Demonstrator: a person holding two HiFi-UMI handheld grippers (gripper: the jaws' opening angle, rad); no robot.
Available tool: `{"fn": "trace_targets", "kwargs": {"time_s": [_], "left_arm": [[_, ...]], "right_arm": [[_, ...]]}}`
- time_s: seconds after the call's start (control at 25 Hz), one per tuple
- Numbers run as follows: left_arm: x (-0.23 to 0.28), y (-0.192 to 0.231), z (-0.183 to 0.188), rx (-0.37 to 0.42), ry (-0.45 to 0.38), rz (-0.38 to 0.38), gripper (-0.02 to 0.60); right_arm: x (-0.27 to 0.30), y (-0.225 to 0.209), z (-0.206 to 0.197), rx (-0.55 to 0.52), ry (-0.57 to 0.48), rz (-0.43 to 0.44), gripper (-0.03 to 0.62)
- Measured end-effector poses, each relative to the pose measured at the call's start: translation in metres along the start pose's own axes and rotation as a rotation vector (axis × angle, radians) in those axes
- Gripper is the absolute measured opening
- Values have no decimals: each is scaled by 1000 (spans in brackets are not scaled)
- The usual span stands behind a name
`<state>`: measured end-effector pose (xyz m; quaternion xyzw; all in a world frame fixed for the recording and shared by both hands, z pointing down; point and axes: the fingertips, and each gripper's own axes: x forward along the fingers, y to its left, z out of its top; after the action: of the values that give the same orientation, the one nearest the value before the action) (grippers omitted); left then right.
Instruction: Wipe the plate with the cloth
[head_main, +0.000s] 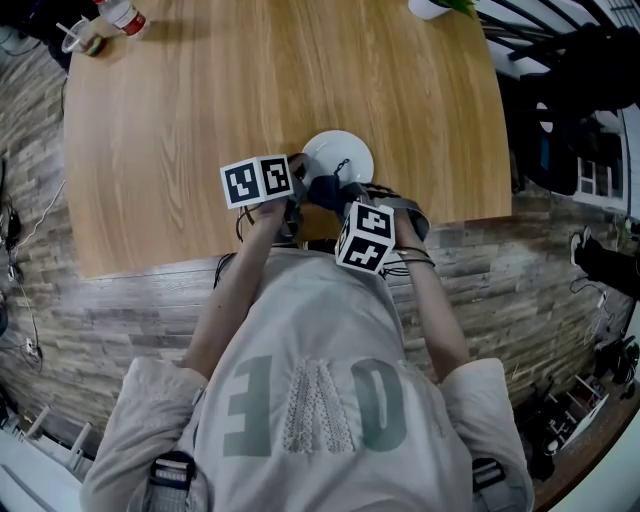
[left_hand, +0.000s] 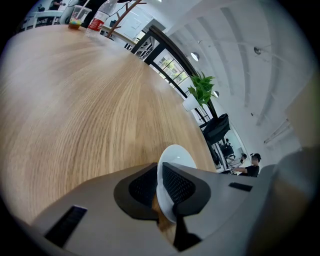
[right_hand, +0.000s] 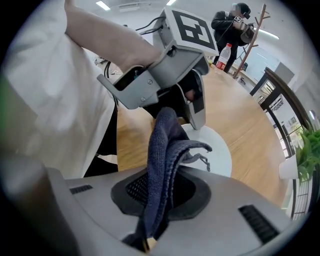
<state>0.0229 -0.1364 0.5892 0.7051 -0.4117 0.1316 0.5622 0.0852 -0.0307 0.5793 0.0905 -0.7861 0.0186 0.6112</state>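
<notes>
Left gripper (left_hand: 160, 186) is clamping, jaws nearly together, on the rim of the white plate (left_hand: 178, 154) near the table's (left_hand: 75, 100) front edge; right gripper (right_hand: 159, 192) is pinching the dark cloth (right_hand: 162, 145) just beside the plate; wiping is probably only starting.

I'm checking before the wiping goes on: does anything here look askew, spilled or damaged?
Nothing stands out. The white plate looks whole, with its rim clamped in the left hand-held gripper. The cloth is bunched in the right hand-held gripper. No spill shows on the table.
</notes>
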Motion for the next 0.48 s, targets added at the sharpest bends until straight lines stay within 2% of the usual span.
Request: {"fn": "trace_targets", "kwargs": {"time_s": [0.2,0.28,0.4,0.48], "left_arm": [[0,1,-1,-1,0,1,38],[0,1,-2,3,0,3,38],[1,0,-1,15,3,3,38],[1,0,-1,17,3,2,38]], "right_arm": [[-2,9,1,15,-24,56,57],[-4,2,2,56,-46,45,57],[-10,-36,-1,173,-71,-64,57],[-11,-68,-4,208,-52,-151,57]]}}
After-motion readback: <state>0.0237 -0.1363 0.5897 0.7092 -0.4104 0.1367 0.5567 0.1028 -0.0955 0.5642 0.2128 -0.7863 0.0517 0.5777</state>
